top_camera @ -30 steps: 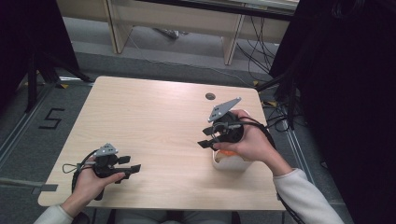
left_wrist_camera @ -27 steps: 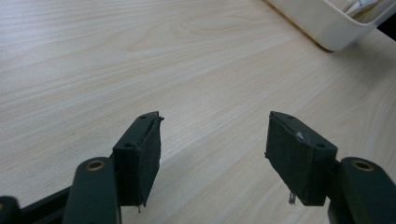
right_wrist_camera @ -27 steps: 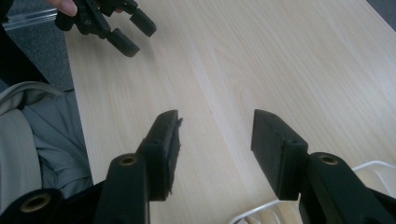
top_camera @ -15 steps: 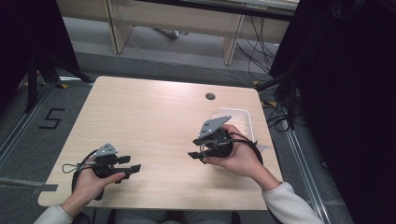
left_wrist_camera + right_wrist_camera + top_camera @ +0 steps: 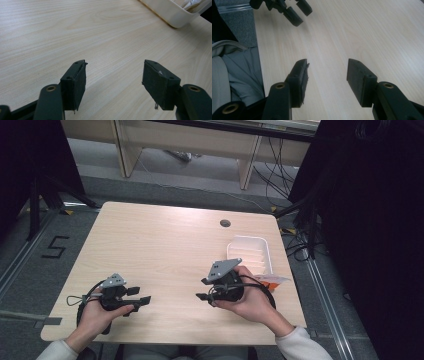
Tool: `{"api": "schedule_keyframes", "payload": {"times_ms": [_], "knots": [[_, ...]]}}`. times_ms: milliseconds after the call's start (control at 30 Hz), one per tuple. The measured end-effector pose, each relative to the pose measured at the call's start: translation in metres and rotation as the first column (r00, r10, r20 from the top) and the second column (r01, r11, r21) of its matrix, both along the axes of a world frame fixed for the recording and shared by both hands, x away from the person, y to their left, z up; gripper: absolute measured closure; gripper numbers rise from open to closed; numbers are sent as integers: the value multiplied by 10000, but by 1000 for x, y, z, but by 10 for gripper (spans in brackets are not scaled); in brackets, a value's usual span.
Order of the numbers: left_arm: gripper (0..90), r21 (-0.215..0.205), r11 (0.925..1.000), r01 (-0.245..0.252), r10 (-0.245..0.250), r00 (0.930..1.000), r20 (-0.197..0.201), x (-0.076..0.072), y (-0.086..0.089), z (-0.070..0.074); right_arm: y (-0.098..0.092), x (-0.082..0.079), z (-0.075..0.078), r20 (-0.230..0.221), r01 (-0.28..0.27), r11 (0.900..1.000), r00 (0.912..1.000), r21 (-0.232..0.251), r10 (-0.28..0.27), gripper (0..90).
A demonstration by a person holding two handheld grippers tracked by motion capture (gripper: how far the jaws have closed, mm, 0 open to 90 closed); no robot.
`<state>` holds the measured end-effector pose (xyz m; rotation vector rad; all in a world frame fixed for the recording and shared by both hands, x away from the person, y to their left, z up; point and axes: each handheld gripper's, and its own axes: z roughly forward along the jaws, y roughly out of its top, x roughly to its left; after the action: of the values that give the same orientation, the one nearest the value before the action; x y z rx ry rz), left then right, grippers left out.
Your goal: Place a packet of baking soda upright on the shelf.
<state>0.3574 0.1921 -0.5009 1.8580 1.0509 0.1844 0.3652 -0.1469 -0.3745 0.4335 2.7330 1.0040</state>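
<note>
My left gripper rests low over the near left part of the light wooden table. Its jaws stand open with nothing between them, as the left gripper view shows over bare wood. My right gripper is held near the table's front edge, right of centre, and points left toward the other gripper. Its jaws are wide apart and empty in the right gripper view. The left gripper appears farther off at the top of that view.
A white ribbed tray lies at the right side of the table, and its corner is at the top right of the left gripper view. An orange and white packet lies beside the tray's near edge. A dark round hole marks the far side.
My right gripper has come down and toward the near edge, away from above the tray, which now lies uncovered. The left gripper has stayed where it was.
</note>
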Motion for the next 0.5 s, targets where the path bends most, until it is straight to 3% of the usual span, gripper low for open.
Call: {"api": "schedule_keyframes", "payload": {"times_ms": [167,200,500], "knots": [[349,-22,10000,2,-2,10000,49,0,0,0,1,-3,-12,-138,-177,9996,9997,204,179,515],[348,-22,10000,9,-9,10000,66,0,0,0,1,-5,-21,-407,-233,9994,9989,240,243,514],[347,-136,9999,43,-42,10000,84,0,-1,0,-3,-12,-55,-1157,-181,9998,9931,128,194,508]]}}
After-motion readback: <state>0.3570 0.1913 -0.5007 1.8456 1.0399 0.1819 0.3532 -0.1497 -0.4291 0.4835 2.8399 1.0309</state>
